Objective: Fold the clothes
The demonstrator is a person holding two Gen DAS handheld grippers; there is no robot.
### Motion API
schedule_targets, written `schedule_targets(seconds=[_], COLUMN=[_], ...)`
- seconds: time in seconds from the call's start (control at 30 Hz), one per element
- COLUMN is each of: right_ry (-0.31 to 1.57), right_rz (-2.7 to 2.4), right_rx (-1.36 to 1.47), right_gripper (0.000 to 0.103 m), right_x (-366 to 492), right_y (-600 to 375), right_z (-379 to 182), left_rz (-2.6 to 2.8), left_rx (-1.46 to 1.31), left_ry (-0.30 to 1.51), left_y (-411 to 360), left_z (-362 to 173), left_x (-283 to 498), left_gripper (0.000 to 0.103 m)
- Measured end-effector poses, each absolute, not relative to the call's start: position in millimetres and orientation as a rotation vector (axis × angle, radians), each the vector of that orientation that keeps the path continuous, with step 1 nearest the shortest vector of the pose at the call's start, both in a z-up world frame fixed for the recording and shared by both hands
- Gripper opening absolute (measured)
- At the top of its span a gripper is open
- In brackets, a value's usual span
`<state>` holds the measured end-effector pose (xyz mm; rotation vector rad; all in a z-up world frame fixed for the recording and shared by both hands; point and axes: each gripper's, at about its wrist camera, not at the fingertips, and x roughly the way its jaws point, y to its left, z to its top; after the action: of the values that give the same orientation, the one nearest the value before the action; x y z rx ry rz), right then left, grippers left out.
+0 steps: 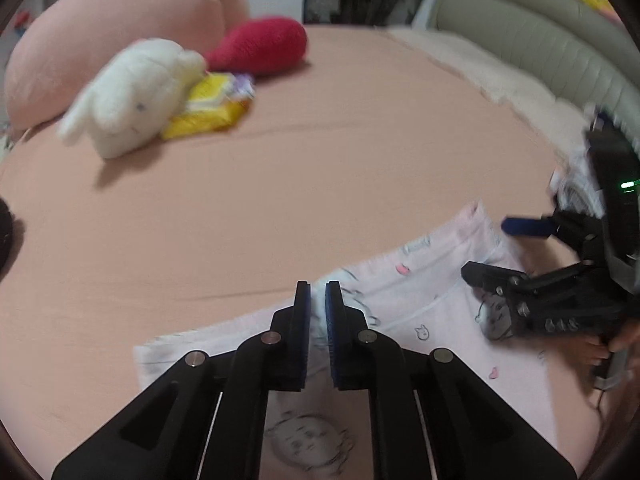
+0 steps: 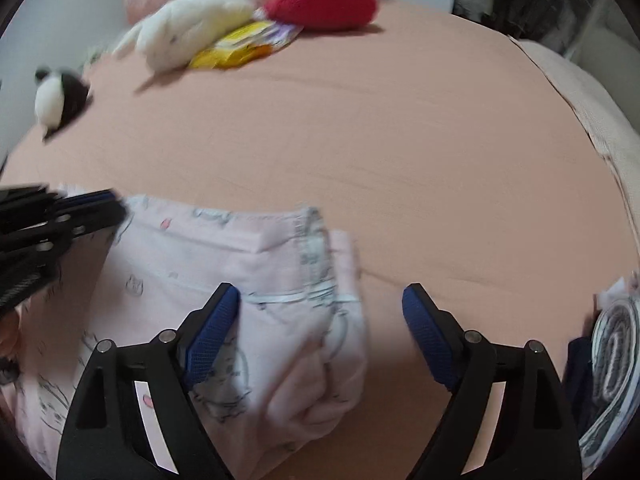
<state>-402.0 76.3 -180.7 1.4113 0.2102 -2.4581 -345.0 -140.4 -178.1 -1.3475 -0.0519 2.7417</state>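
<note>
Left view: left tongs [image 1: 318,300] are nearly closed, pinching an edge of the pink garment [image 1: 432,292] that lies on the bed [image 1: 280,168].

Right view: right tongs [image 2: 320,308] gape wide, holding nothing, over the garment's bunched end [image 2: 312,360]. Cloth looks partly doubled but lumpy; I judge folding is midway, with squaring and smoothing left.

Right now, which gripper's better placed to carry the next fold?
Left. The left gripper is already pinched on the pale pink printed garment. The right gripper hangs open over its end, gripping nothing.
</note>
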Motion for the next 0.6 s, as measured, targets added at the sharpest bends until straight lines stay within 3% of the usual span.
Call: schedule_targets(seconds=[0.07, 0.17, 0.27, 0.4, 0.5, 0.6], right_ry=[0.166, 0.135, 0.173, 0.234, 0.214, 0.225], right_rz=[-2.502, -2.491, -2.456, -2.497, -2.516, -2.51], right_rx=[1.368, 1.359, 1.411, 1.393, 1.337, 1.305], right_gripper=[0.081, 0.081, 0.08, 0.082, 0.082, 0.083], right_x=[-403, -406, -409, -405, -403, -401], right_y=[85, 92, 93, 89, 88, 83], right_z=[-170, -164, -173, -175, -167, -164], left_rz=[2.754, 2.681, 2.734, 2.862, 2.838, 2.768], left_rx=[-1.369, -1.472, -1.564, -1.526, -1.529, -1.571], left_ry=[-0.075, -0.097, 0.059, -0.088, -0.222, -0.258], left_y=[-157, -171, -175, -203, -224, -227], left_z=[-177, -192, -207, -193, -189, -197], left_x=[-340, -335, -332, -326, -324, -323], left_gripper=[0.02, 0.021, 0.023, 0.023, 0.04, 0.043])
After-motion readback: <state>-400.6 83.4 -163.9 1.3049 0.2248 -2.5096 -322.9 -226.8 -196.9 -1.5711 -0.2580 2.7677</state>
